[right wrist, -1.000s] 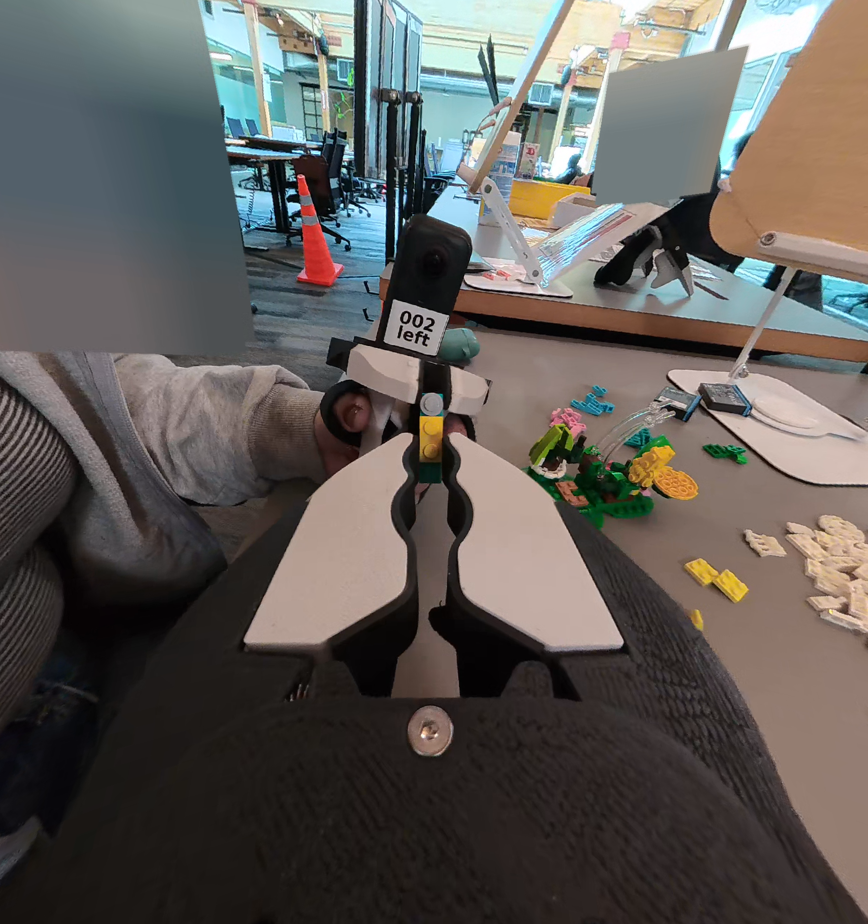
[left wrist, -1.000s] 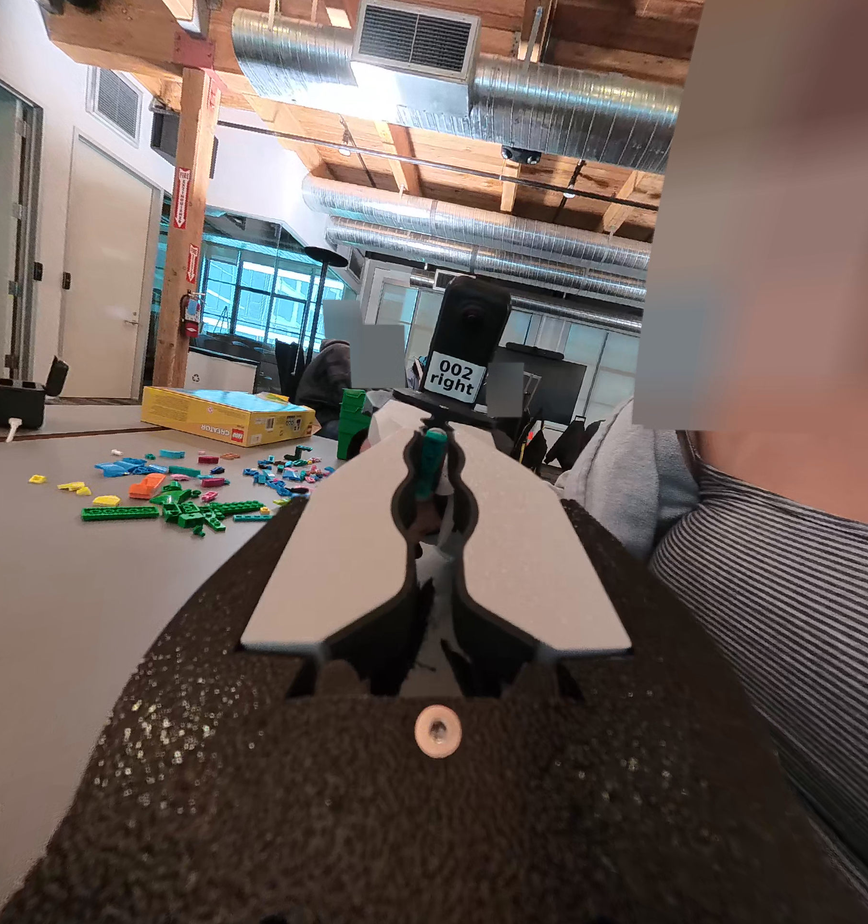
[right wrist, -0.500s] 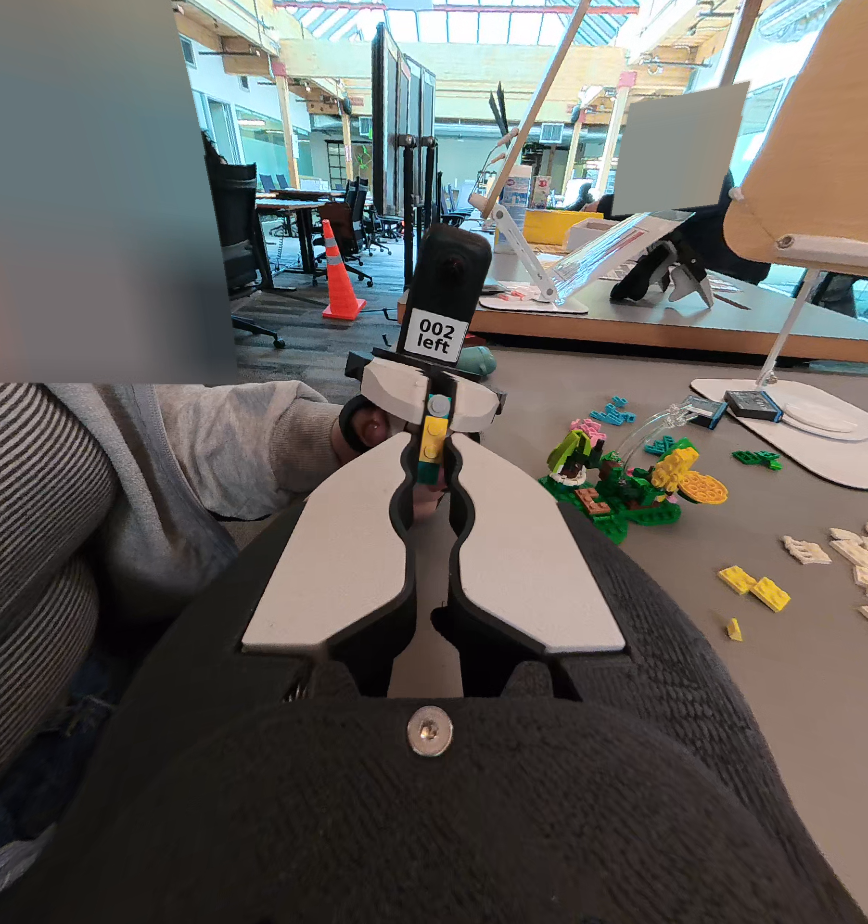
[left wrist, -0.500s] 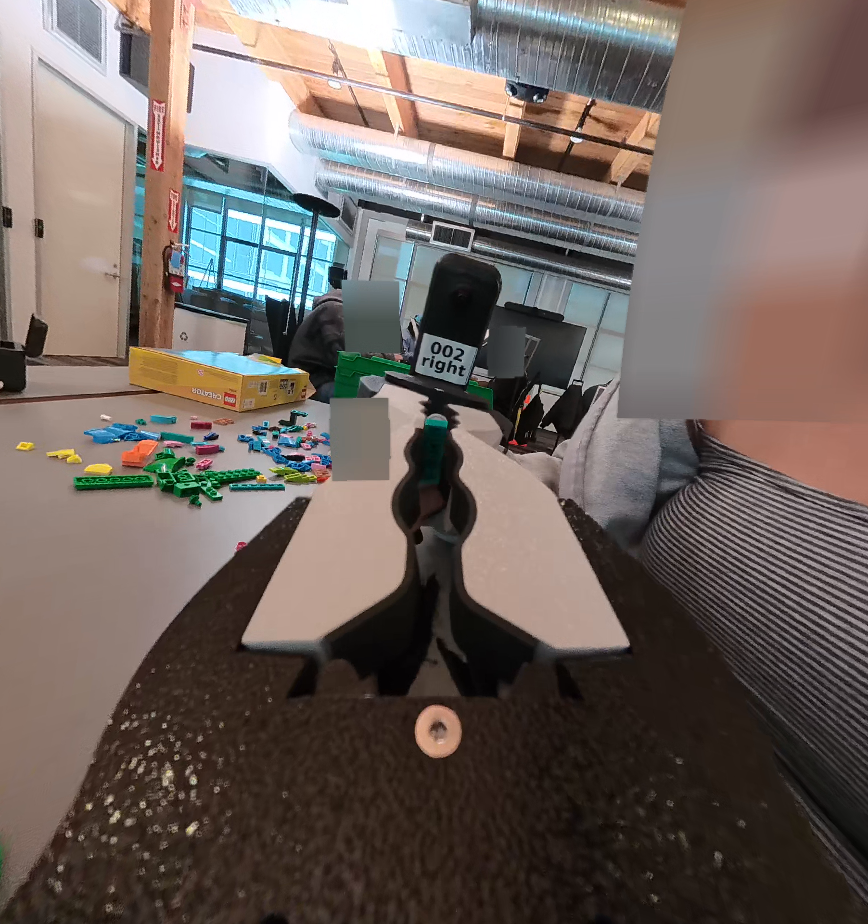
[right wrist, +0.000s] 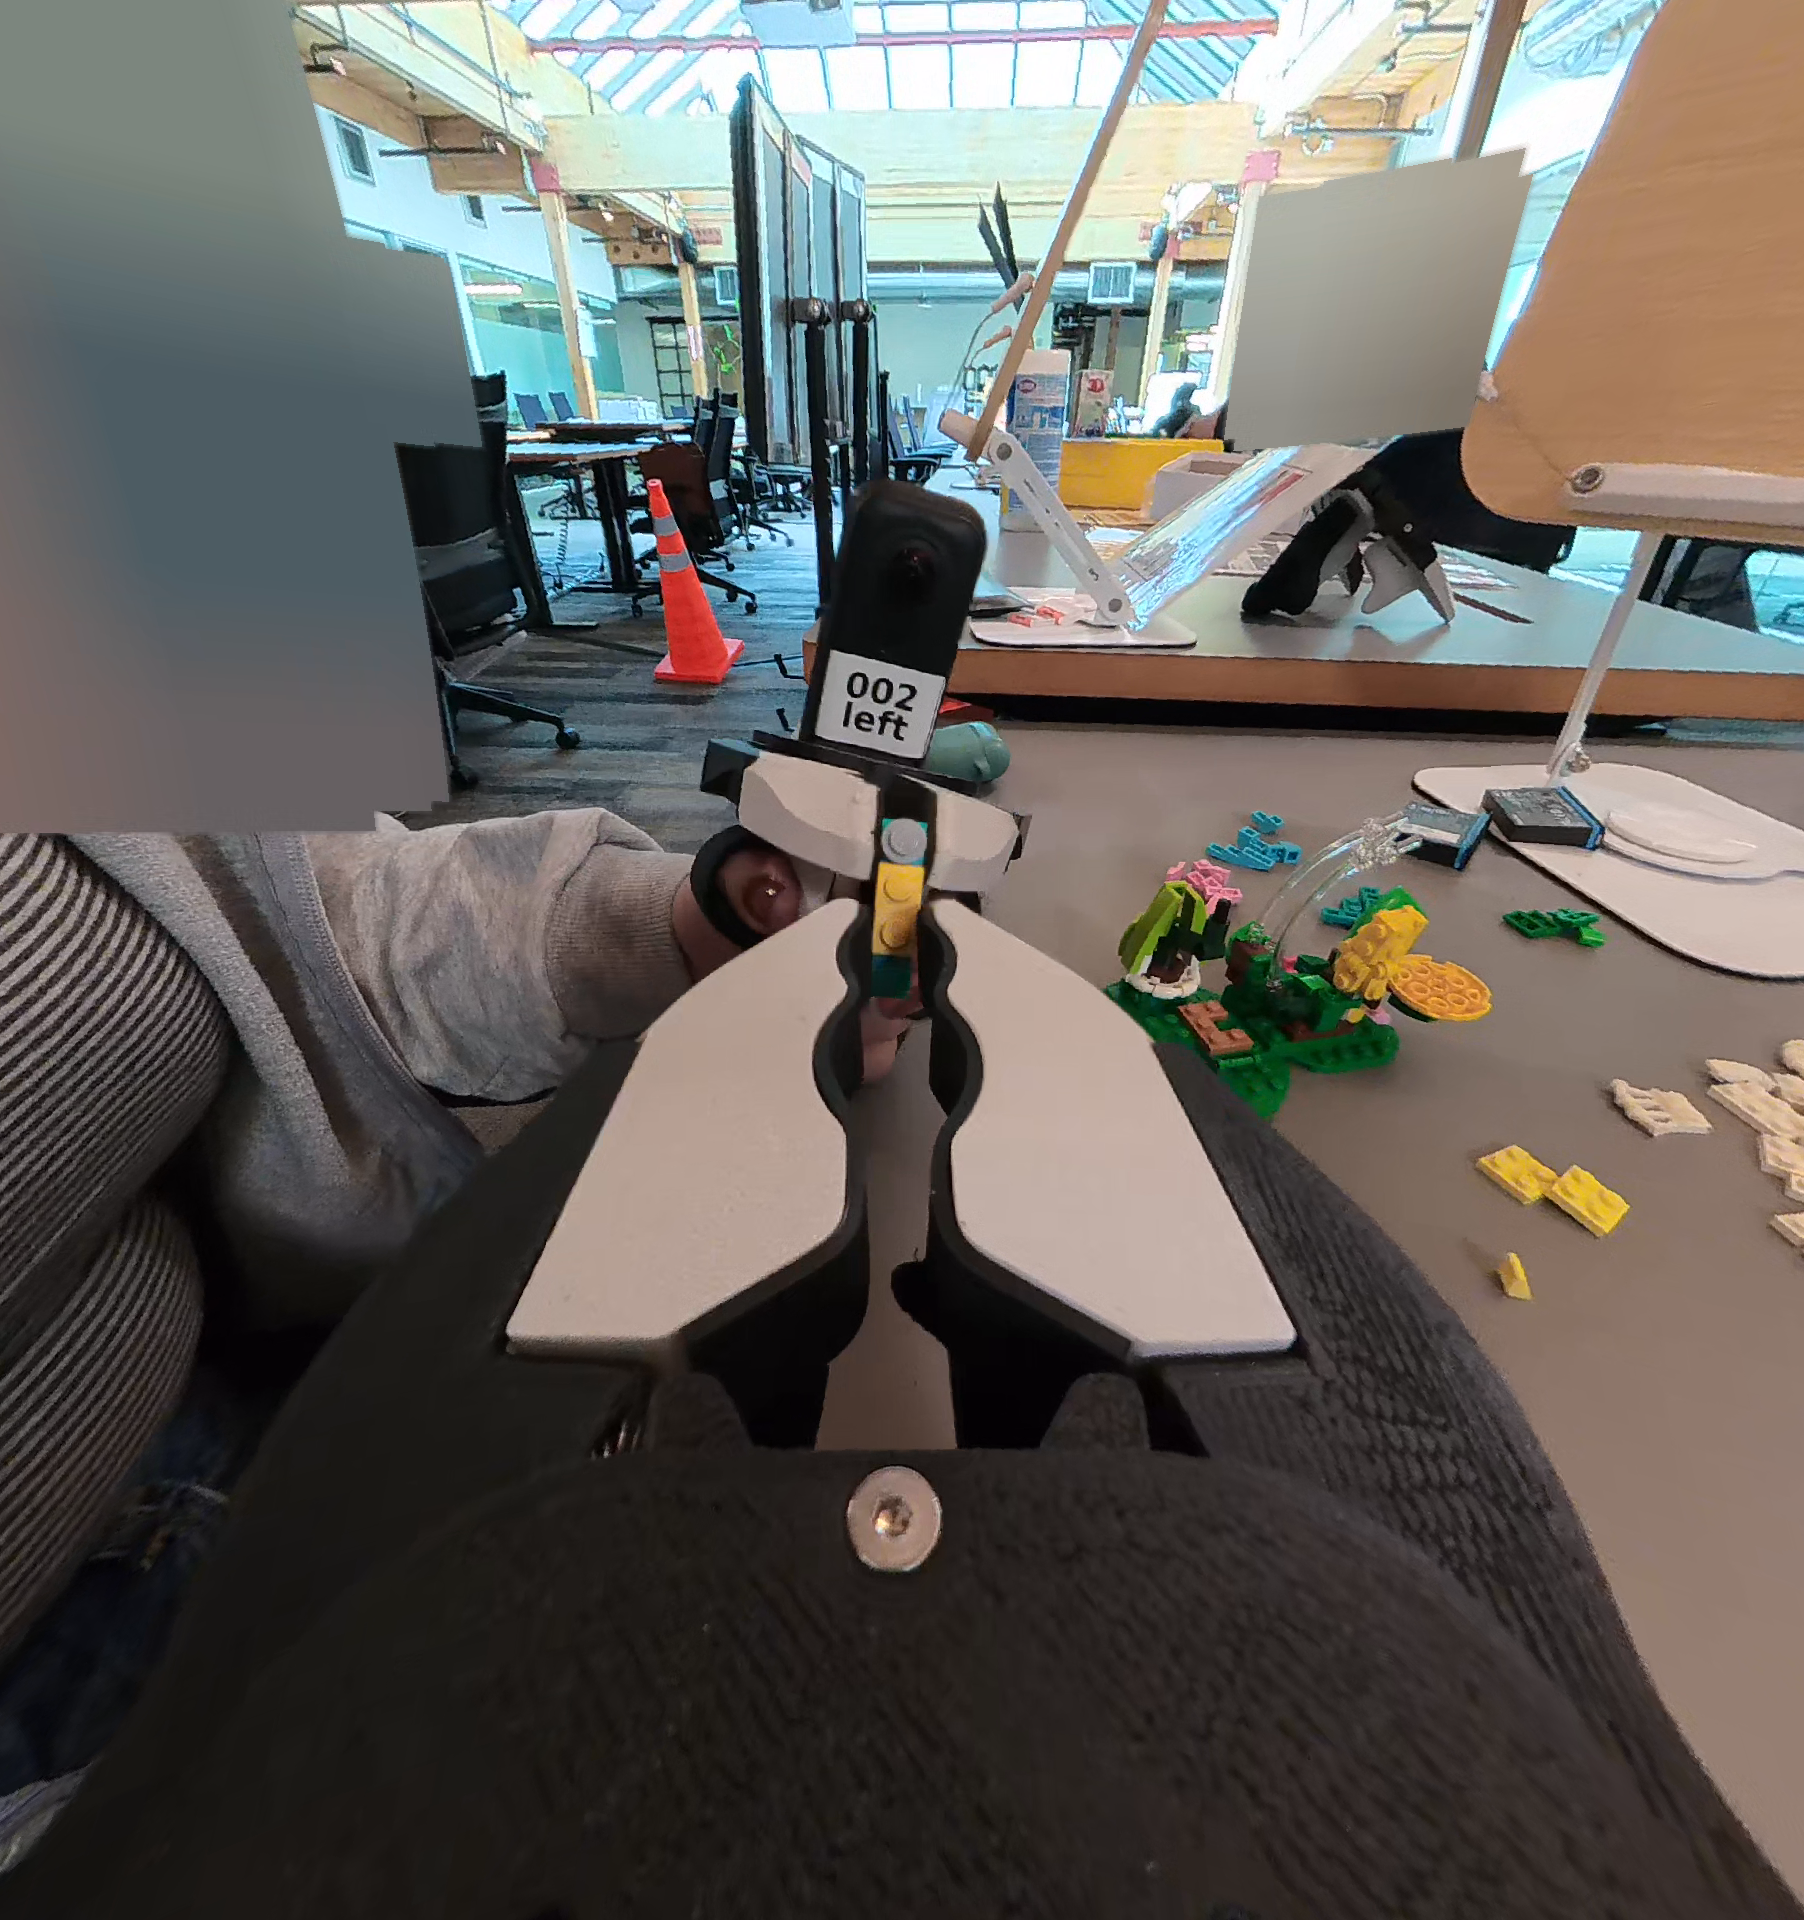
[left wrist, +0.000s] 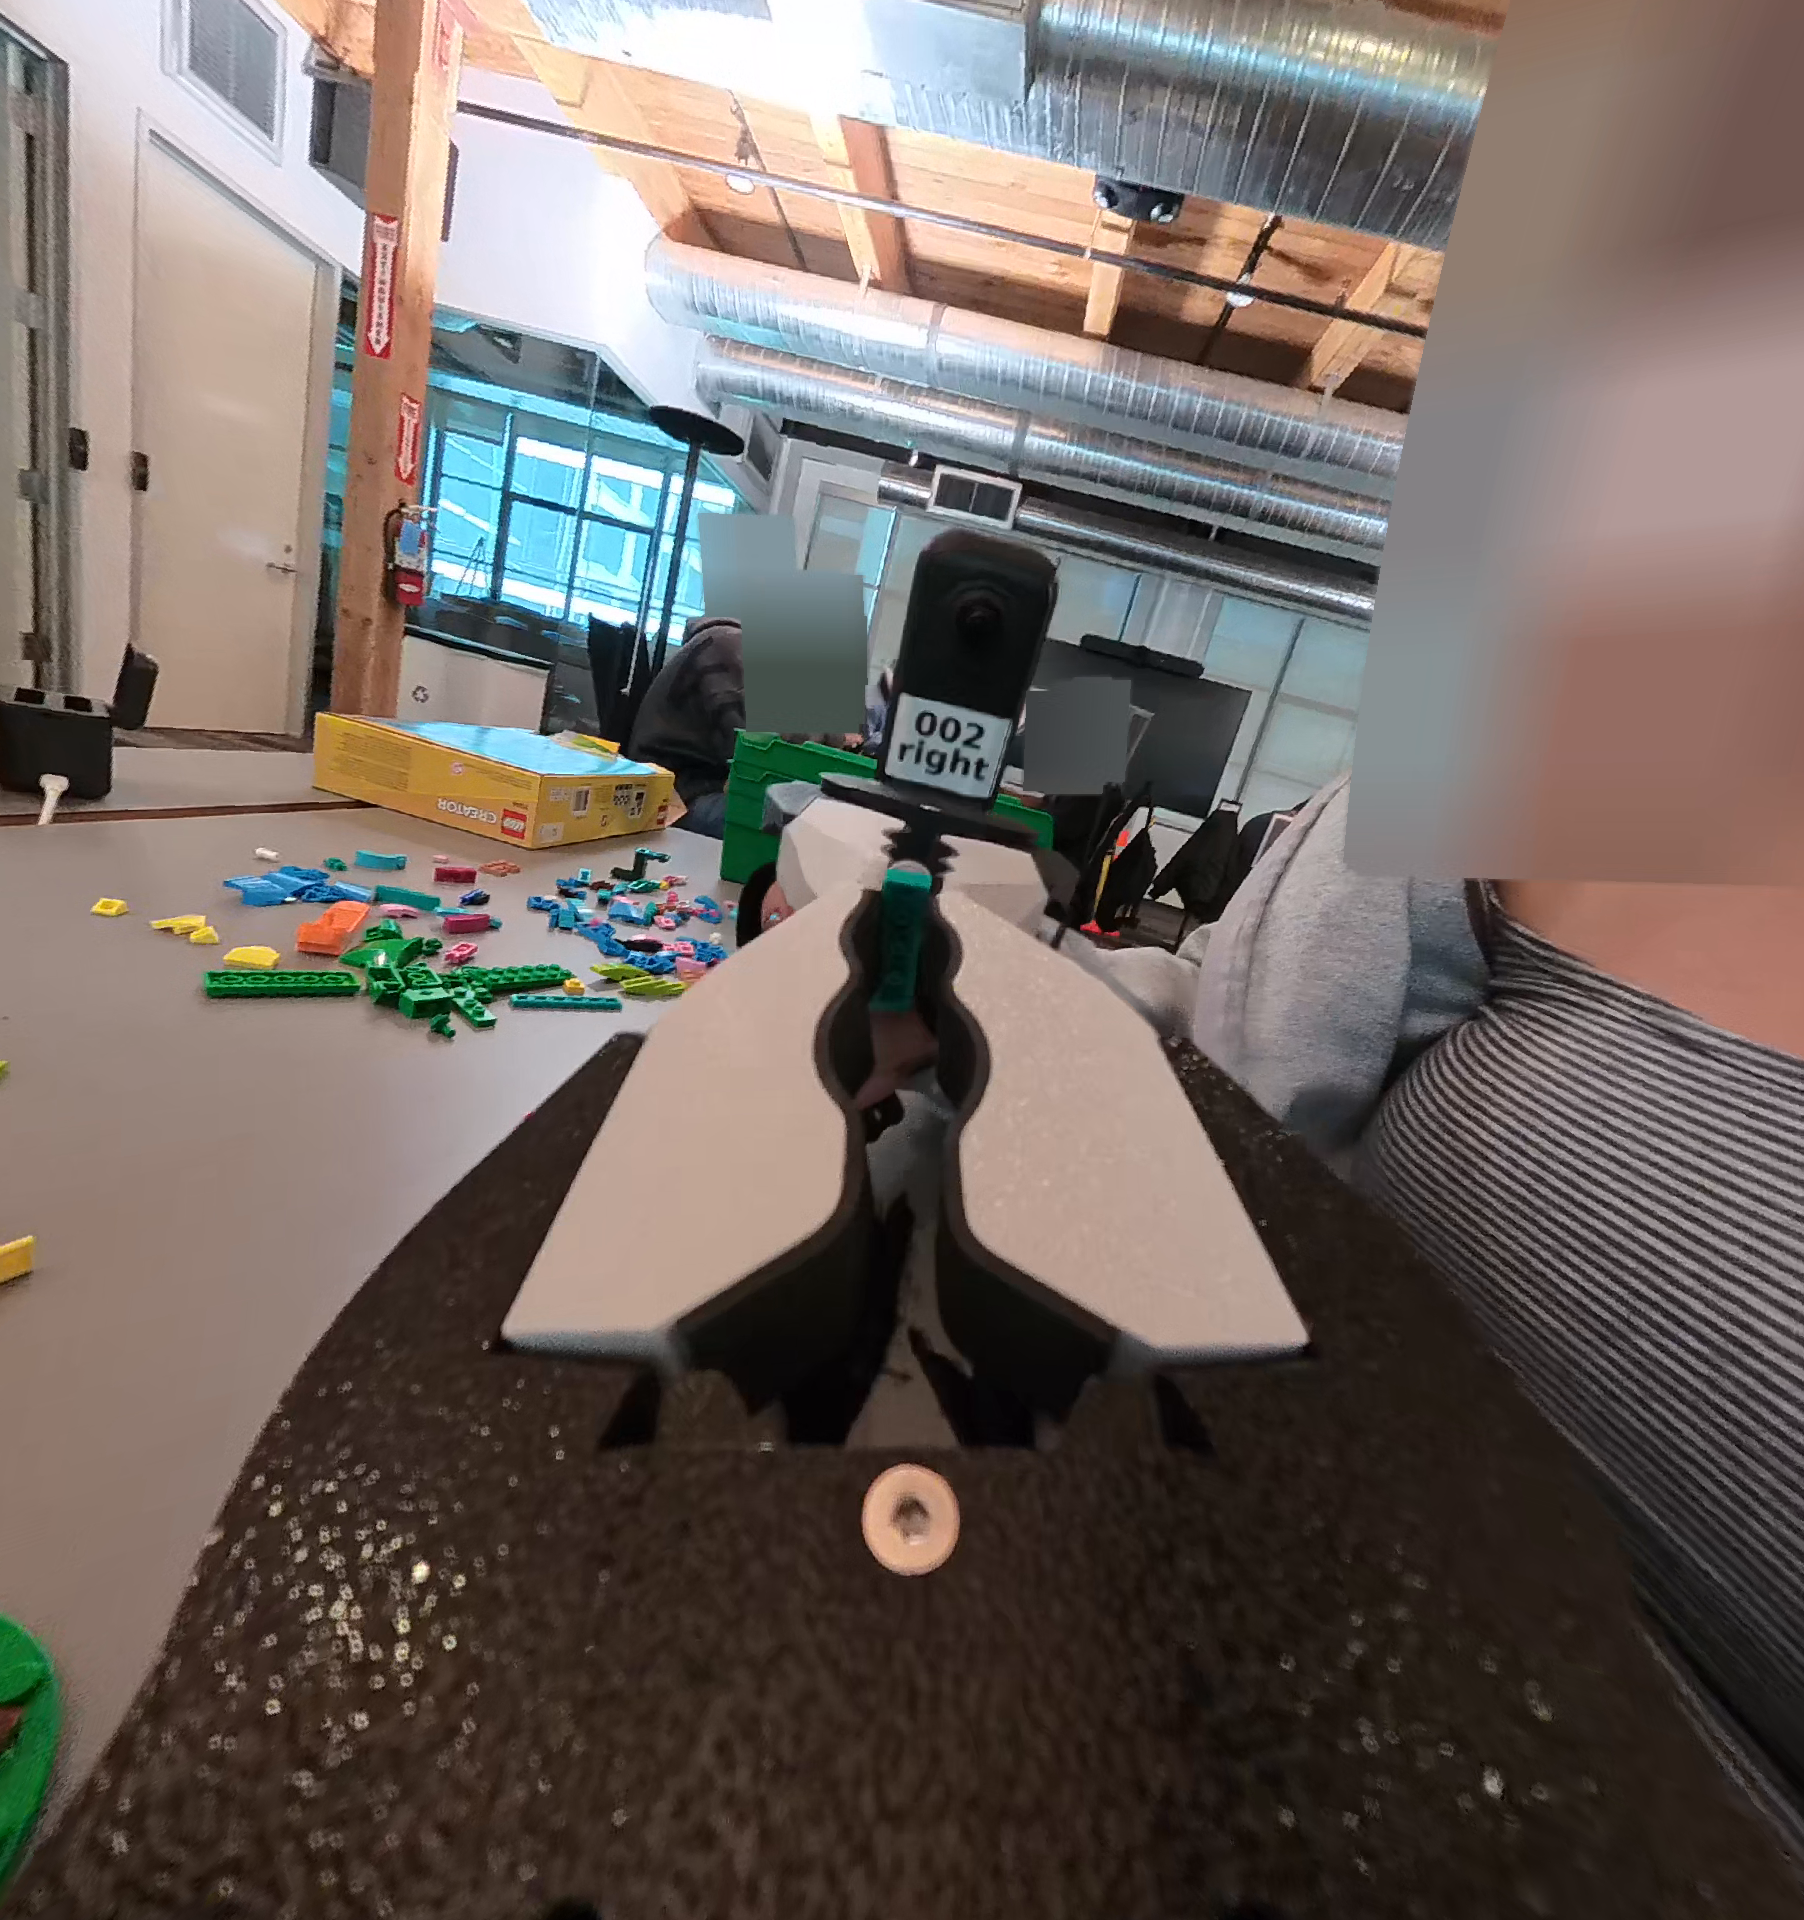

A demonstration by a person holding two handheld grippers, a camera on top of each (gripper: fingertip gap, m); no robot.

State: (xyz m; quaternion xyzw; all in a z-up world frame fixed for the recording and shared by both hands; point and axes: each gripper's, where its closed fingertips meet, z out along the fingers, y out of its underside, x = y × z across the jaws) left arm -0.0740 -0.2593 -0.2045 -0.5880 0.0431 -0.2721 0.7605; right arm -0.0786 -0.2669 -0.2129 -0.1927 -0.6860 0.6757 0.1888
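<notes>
My two grippers face each other above the near edge of the grey table (left wrist: 202,1164), close to a person's striped shirt. Both pinch one small brick stack. In the left wrist view my left gripper (left wrist: 900,920) is shut on the stack's teal plate (left wrist: 900,940), and the right gripper's white body (left wrist: 836,847) sits just behind it. In the right wrist view my right gripper (right wrist: 896,925) is shut on the stack (right wrist: 898,904), where a yellow plate lies on the teal one. The stack's far end, with a grey round stud (right wrist: 904,837), sits in the left gripper (right wrist: 903,831).
Loose coloured bricks (left wrist: 410,956), a yellow box (left wrist: 493,774) and a green crate (left wrist: 773,821) lie beyond the left gripper. A green flower model (right wrist: 1282,997), yellow plates (right wrist: 1552,1184), white pieces (right wrist: 1791,1112) and a lamp base (right wrist: 1656,873) lie right of the right gripper. My two grippers' fingertips are within a few centimetres of each other.
Both grippers have shifted and tilted slightly together, so the background has slid in each view. The brick stack has stayed pinched between both pairs of fingertips.
</notes>
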